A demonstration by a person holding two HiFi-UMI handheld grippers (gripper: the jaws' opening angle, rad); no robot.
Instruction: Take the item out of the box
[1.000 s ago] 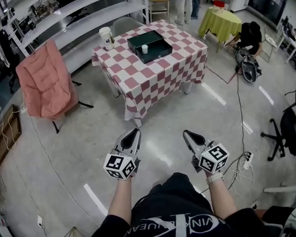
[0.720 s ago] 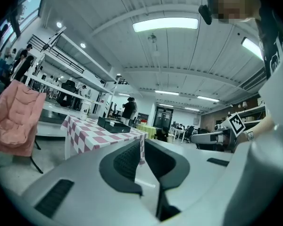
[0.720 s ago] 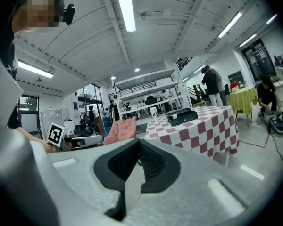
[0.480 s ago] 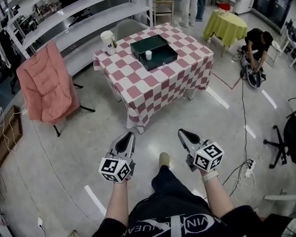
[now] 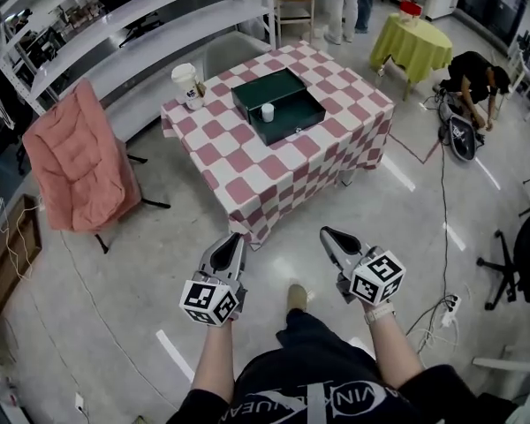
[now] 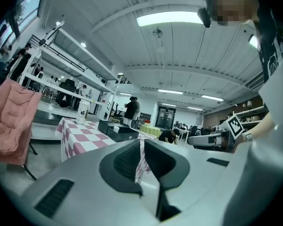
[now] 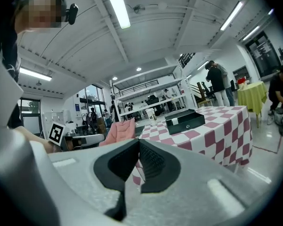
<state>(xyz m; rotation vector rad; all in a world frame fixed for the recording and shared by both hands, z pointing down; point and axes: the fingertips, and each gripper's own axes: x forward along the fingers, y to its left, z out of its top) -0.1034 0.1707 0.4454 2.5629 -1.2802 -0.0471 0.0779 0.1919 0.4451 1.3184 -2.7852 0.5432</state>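
A dark green open box [image 5: 278, 104] lies on a table [image 5: 283, 162] under a red and white checked cloth. Inside it stands a small white item [image 5: 268, 112]. My left gripper [image 5: 237, 239] and right gripper [image 5: 327, 234] hang side by side over the floor, well short of the table's near corner, both pointing at it. Both are shut with nothing between the pads. The left gripper view has its closed jaws [image 6: 142, 142] with the box [image 6: 118, 130] far ahead. In the right gripper view the closed jaws [image 7: 138, 142] sit below the distant box [image 7: 185, 120].
A white paper cup [image 5: 187, 82] stands at the table's left corner. A pink padded chair [image 5: 75, 157] is to the left, white shelving [image 5: 132, 25] behind. A yellow-clothed table [image 5: 411, 42] and a crouching person [image 5: 477, 73] are at right. A power strip [image 5: 448, 306] lies on the floor.
The person has walked toward the table, which now sits closer and lower in the head view. Both grippers travelled along, still shut and side by side.
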